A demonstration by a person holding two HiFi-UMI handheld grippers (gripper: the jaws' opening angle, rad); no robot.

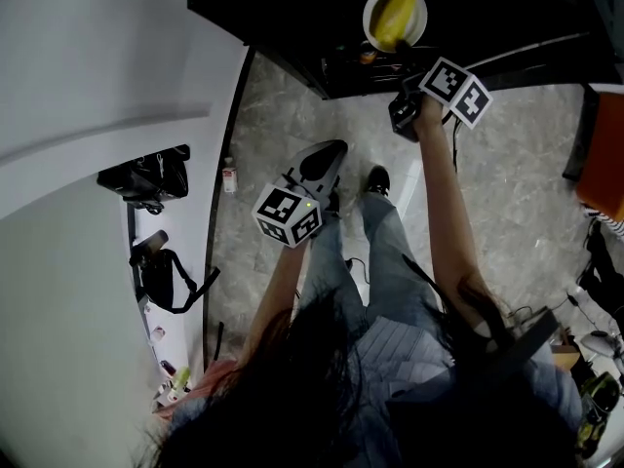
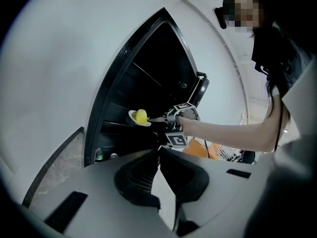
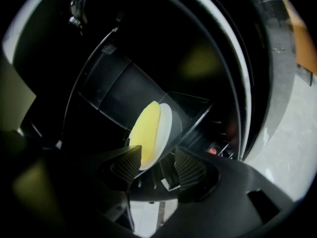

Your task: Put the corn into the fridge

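Right gripper, jaws apart, sat at plate of corn inside dark fridge, shelves unreadable; left gripper closed.

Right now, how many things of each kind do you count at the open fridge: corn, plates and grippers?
Corn: 1
Plate: 1
Grippers: 2 (left gripper, right gripper)
Total: 4

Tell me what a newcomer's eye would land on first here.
Yellow corn on a white plate glows against the dark fridge interior at the head view's top. The right gripper reaches in, jaws apart at the plate's edge. The left gripper waits lower, shut and empty.
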